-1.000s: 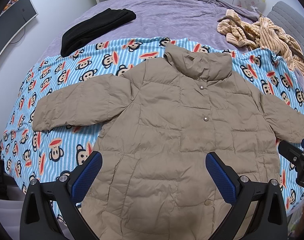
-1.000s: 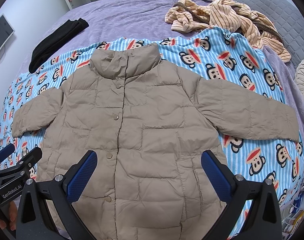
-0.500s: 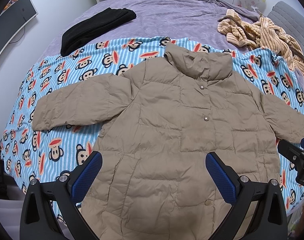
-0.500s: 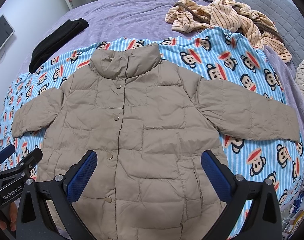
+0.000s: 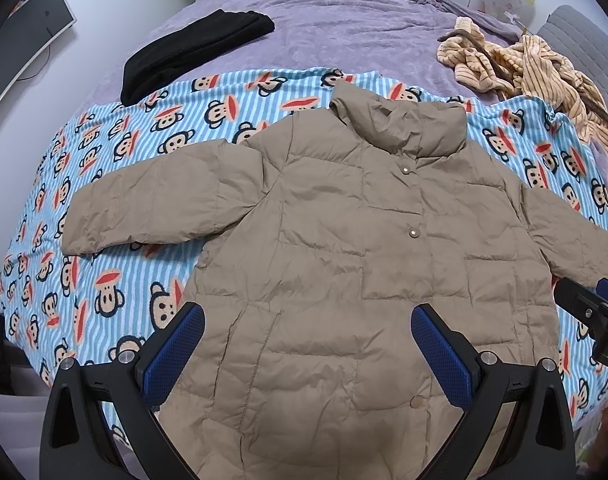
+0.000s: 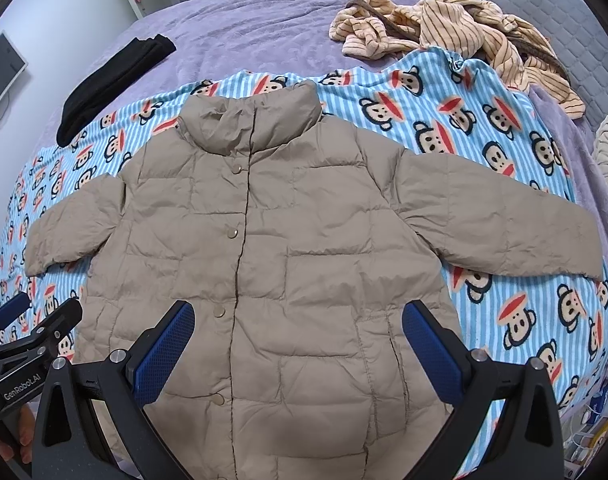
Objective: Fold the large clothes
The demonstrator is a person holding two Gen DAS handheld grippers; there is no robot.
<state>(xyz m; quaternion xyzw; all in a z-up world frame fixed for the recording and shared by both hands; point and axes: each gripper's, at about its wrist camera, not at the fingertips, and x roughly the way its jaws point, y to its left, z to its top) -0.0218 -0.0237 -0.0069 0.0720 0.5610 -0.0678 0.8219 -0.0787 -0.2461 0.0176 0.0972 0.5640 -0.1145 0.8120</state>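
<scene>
A tan quilted puffer jacket (image 5: pixel 344 248) (image 6: pixel 287 240) lies face up and snapped shut on a blue striped monkey-print blanket (image 5: pixel 103 280) (image 6: pixel 504 304), both sleeves spread out sideways and the collar pointing away. My left gripper (image 5: pixel 308 336) hovers open above the jacket's lower hem, blue pads wide apart, nothing between them. Over the same hem area my right gripper (image 6: pixel 297 332) also stands open and holds nothing. Each gripper shows at the edge of the other's view, the right one (image 5: pixel 592 308) and the left one (image 6: pixel 27 324).
The blanket covers a purple bedspread (image 5: pixel 344 32). A folded black garment (image 5: pixel 191 52) lies at the far left, and a crumpled beige striped garment (image 6: pixel 456 32) at the far right by a grey headboard (image 6: pixel 576 28). A monitor (image 5: pixel 19 40) hangs on the left wall.
</scene>
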